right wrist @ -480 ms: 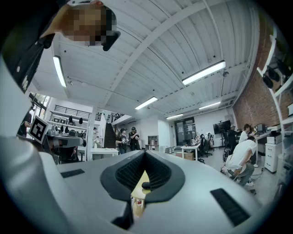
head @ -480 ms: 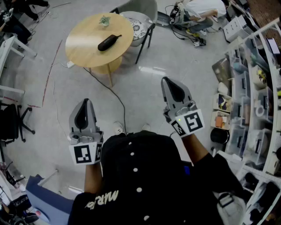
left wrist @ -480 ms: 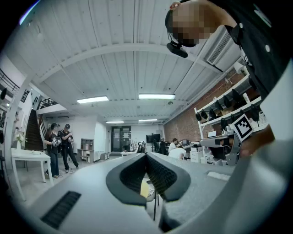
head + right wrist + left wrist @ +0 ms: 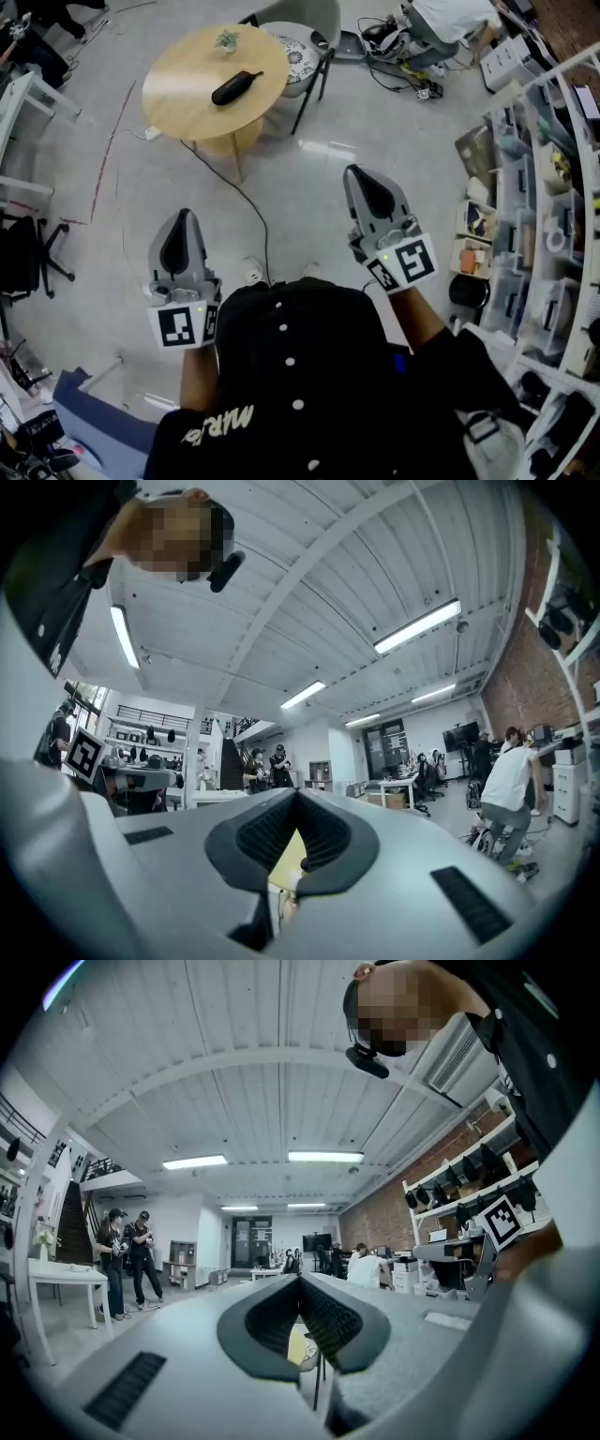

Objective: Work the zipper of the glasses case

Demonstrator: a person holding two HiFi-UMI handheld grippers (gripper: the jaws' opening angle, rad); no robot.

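Observation:
The black glasses case lies on a round wooden table far ahead of me, beside a small plant. My left gripper and right gripper are held level over the floor, well short of the table. Both are shut with nothing between the jaws. In the left gripper view the left gripper has its jaws pressed together at the tips, and the same holds for the right gripper in the right gripper view. A yellow sliver of the table shows below each pair of jaws.
A grey chair stands behind the table. A black cable runs across the floor from the table towards my feet. Shelves packed with boxes line the right side. A black office chair stands at the left.
The table and case sit slightly higher in the head view, as the camera has shifted a little. Both grippers hold the same pose.

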